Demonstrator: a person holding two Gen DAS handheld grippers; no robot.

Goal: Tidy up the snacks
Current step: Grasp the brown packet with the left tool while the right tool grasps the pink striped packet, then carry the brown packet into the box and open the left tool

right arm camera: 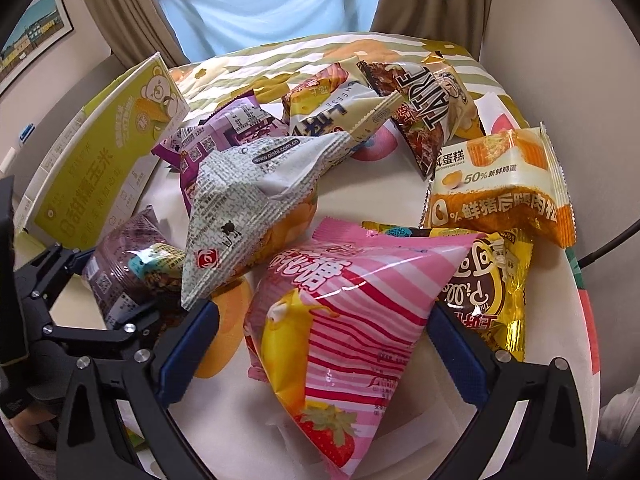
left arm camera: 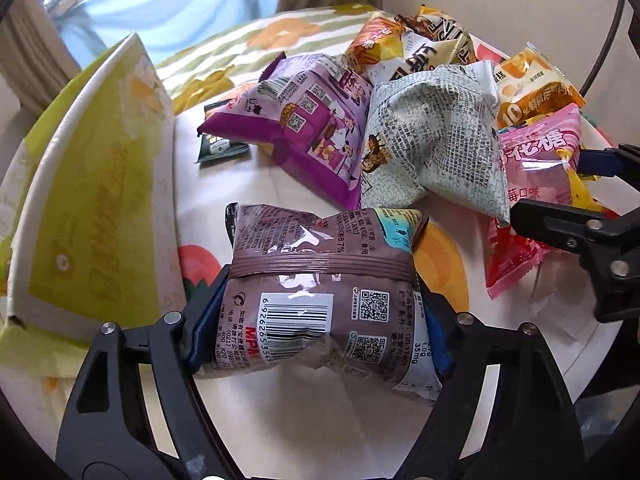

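Brown snack packet (left arm camera: 320,292) clamped between left hand-held gripper (left arm camera: 320,320) pads. Right hand-held gripper (right arm camera: 324,344) jaws wide, straddling pink marshmallow bag (right arm camera: 344,336), no pad contact.

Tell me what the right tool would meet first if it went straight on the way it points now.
Most likely the pink striped marshmallow bag, which already lies between the open fingers of the right tool. Past it sit the grey newsprint-pattern snack bag and the yellow packet, though depth is hard to judge.
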